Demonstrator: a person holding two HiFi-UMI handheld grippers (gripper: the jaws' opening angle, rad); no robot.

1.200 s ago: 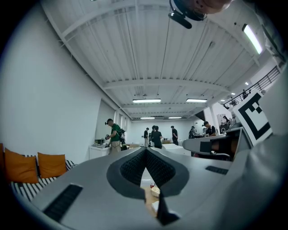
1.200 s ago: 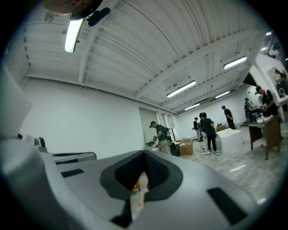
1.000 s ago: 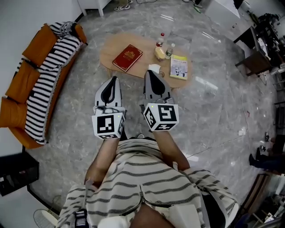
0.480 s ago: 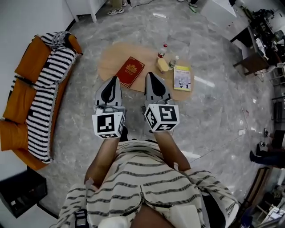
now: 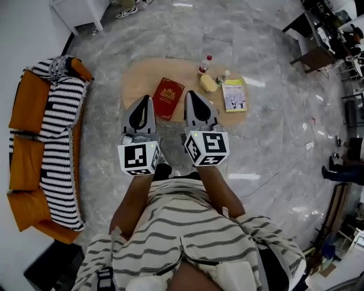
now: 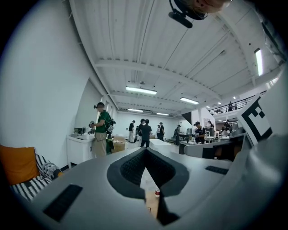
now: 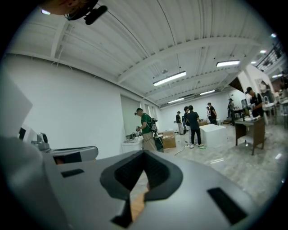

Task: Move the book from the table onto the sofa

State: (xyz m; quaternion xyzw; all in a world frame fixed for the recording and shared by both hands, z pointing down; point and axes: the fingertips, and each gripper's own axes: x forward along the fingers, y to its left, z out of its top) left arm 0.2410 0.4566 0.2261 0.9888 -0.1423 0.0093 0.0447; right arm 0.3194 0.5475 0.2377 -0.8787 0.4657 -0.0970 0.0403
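A dark red book [image 5: 167, 98] lies on the low oval wooden table [image 5: 139, 77], left of its middle. The orange sofa [image 5: 25, 142] with a black-and-white striped cover [image 5: 57, 136] stands along the left wall. My left gripper [image 5: 144, 100] is shut and empty, its tip at the table's near edge just left of the red book. My right gripper [image 5: 191, 94] is shut and empty too, its tip over the near edge just right of that book. Each gripper view shows only closed jaws [image 6: 146, 197] [image 7: 135, 191] and the room beyond.
A yellow-green book [image 5: 234, 94], a yellow object [image 5: 209, 83], a red-capped bottle [image 5: 203, 65] and a second small bottle [image 5: 223, 77] stand on the table's right half. A white cabinet [image 5: 79, 11] is at the back left, desks [image 5: 310, 48] at the right. Several people stand far off.
Both grippers, still shut, have come forward with me toward the table; their tips now reach its near edge on either side of the red book. The sofa has slid lower in view.
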